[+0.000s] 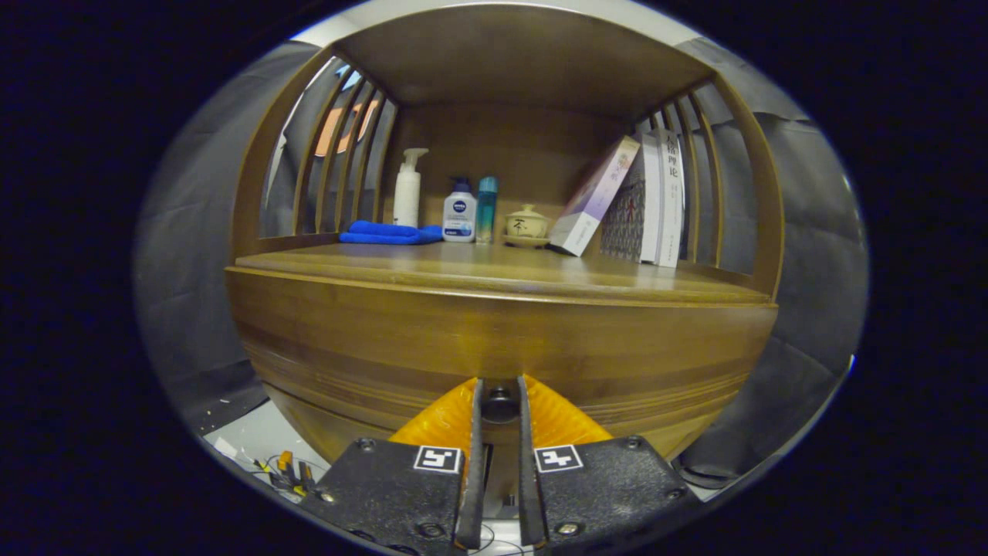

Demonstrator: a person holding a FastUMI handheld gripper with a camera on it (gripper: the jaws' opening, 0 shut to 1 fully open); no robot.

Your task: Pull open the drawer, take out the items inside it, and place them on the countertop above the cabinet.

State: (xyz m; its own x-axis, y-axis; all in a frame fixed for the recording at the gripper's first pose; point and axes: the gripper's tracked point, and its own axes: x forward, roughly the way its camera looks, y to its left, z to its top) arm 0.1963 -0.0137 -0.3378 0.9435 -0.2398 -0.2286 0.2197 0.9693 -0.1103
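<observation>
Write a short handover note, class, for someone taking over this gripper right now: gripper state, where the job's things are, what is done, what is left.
Gripper: fingers closed around the drawer knob, apparently gripping it.
Drawer: front looks flush with the cabinet, not yet pulled; contents hidden.
Countertop: a blue cloth, bottles, a lidded cup and books stand along the back; its front is bare wood.
Done: knob reached.
Left: pull the drawer open, lift items out, set them on the countertop.
</observation>
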